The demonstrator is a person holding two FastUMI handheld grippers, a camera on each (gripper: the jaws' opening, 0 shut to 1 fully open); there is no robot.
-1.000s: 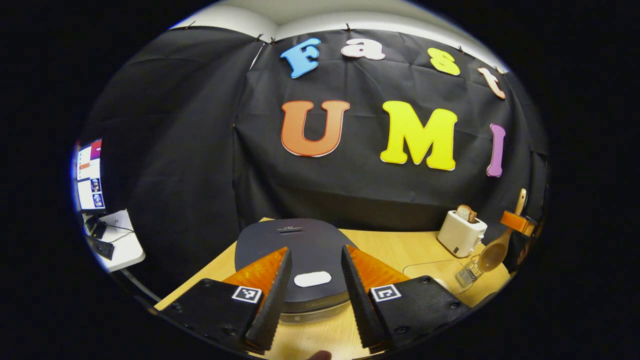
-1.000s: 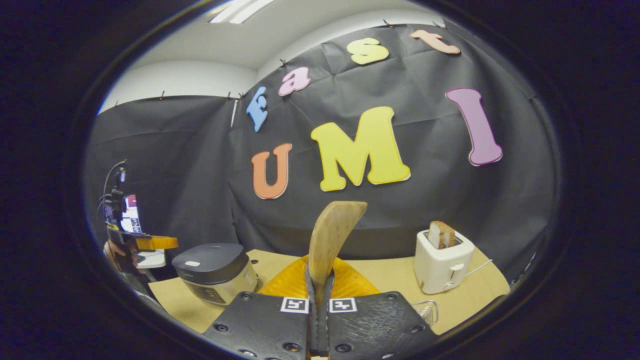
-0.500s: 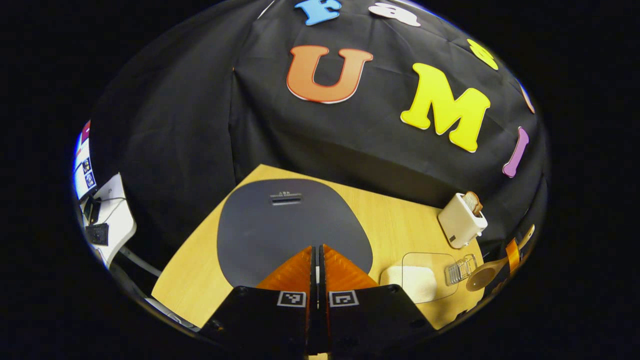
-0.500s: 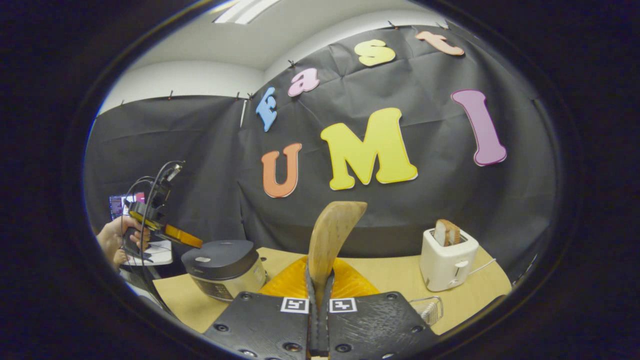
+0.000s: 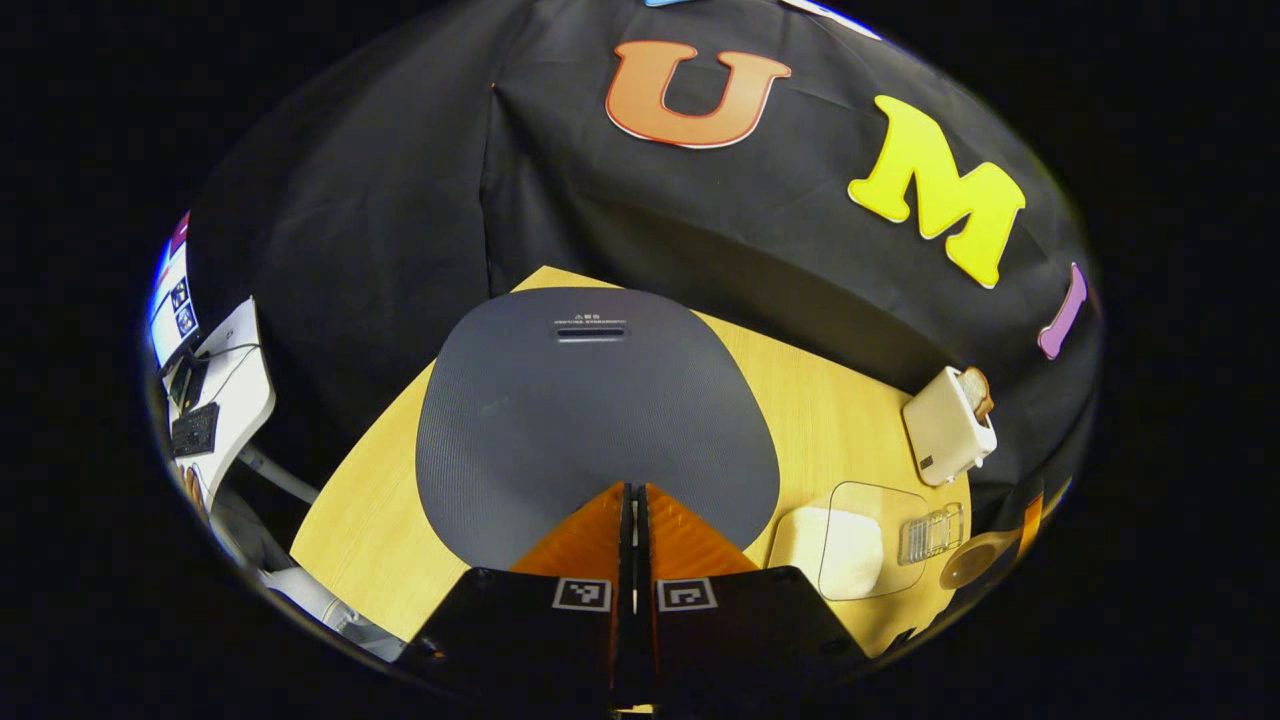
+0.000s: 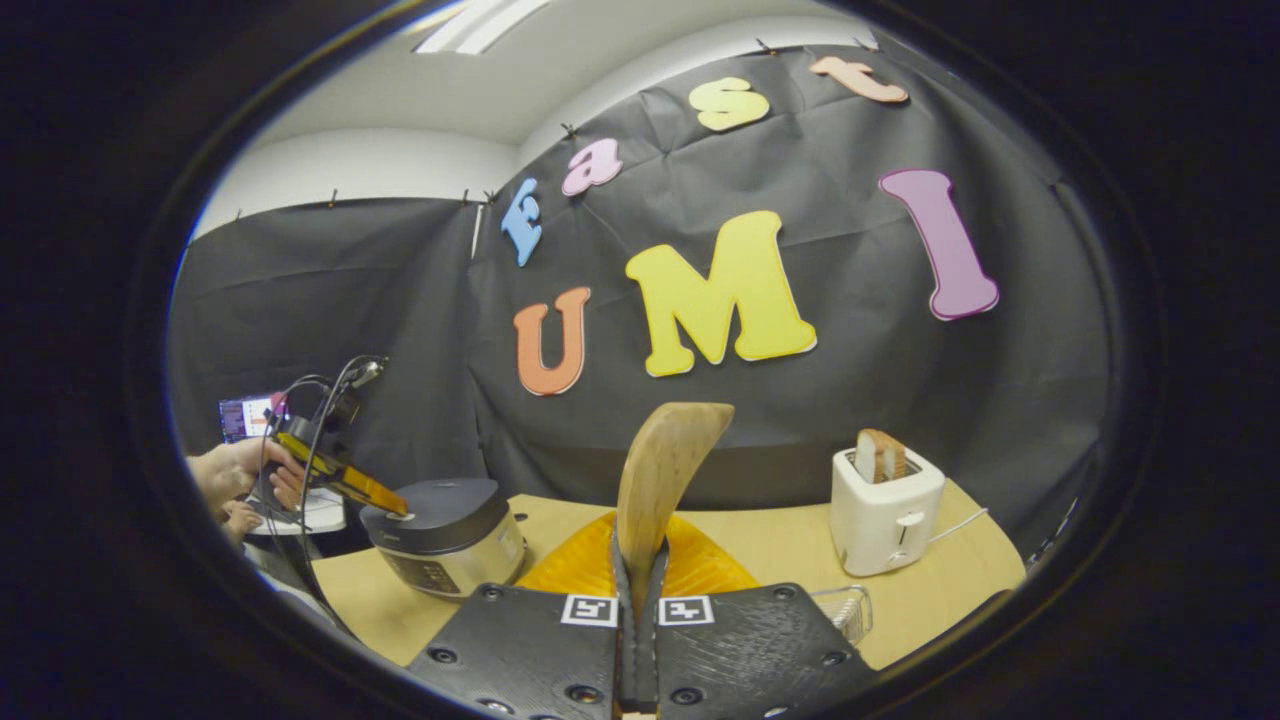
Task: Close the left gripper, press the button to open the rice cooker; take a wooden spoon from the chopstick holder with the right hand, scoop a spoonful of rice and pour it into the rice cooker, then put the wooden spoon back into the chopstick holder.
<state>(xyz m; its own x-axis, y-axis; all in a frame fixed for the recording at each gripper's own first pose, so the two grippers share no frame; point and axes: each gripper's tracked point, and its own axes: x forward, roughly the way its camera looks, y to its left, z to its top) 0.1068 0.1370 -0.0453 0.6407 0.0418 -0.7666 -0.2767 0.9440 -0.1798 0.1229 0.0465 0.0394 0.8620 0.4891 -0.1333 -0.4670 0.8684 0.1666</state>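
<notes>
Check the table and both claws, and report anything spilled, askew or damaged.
Nothing stands out. The rice cooker sits flat with its lid down, the toaster stands upright, and the wooden spoon is gripped upright in the right claw. No spill shows on the table.

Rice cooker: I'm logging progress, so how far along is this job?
Done: the left claw is shut, its tip down on the rice cooker lid; the right claw grips the wooden spoon. In hand: pressing the button; the lid looks closed. Left: scooping rice, pouring it in, returning the spoon.
</notes>
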